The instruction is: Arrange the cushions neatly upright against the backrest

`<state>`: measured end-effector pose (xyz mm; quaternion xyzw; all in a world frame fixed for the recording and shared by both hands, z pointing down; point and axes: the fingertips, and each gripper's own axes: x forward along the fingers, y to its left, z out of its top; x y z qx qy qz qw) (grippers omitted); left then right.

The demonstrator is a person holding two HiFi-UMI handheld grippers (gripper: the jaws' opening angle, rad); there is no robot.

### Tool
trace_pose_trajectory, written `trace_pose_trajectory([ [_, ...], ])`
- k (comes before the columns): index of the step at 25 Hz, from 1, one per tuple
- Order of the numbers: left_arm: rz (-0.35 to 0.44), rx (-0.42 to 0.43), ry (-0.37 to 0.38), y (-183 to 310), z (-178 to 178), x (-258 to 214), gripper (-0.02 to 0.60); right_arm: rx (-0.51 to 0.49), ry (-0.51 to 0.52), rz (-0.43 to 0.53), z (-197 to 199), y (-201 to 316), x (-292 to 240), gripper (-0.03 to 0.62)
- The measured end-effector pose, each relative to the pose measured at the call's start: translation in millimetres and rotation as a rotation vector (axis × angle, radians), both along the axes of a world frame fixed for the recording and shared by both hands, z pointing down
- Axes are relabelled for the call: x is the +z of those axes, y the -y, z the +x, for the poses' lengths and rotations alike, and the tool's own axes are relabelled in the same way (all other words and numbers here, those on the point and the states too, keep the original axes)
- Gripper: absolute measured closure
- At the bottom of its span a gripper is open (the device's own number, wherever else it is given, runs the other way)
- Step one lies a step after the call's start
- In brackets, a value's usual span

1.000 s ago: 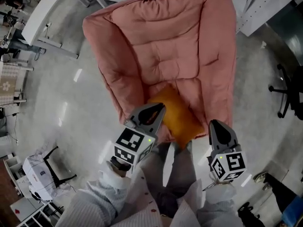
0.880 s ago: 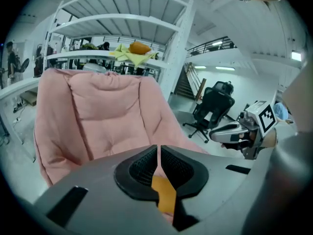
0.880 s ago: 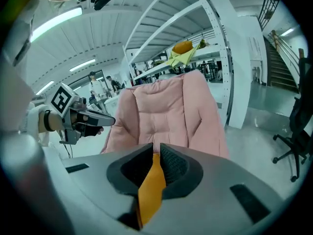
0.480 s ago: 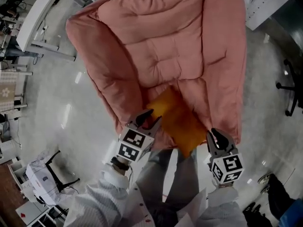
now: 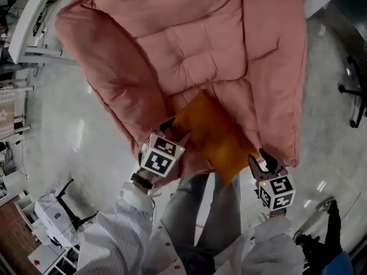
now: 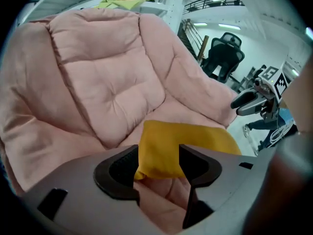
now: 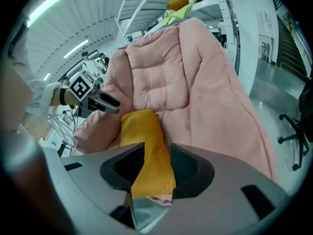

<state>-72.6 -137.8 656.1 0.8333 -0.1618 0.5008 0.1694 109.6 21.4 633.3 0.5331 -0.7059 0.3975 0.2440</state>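
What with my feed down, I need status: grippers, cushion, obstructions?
Left gripper and right gripper: jaws just opening, each straddling an end of the orange cushion, not clamped. Cushion flat on the armchair seat, not upright yet. Nothing in the way.

glossy grey floor (image 5: 74,142), black office chair (image 5: 354,90), white desk (image 5: 28,22).

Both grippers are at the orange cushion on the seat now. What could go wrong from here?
1. On the left gripper, whose jaws have just been opening, only a corner of the orange cushion sits between them; so small a bite may slip on lifting.
2. The right gripper, jaws likewise just opening, straddles the cushion's edge with the armchair cover right beneath; closing could pinch both.
3. The cushion lies at the seat's front; an uneven pull might drop it.
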Motion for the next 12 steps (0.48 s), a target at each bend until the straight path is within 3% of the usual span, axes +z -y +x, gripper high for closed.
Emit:
trace_pose_trajectory([
  [12,-0.065,0.087,0.158,0.0,-10.6,52.6,0.252,-0.119,-0.041,-0.184,8.9,-33.8,77.0,0.454],
])
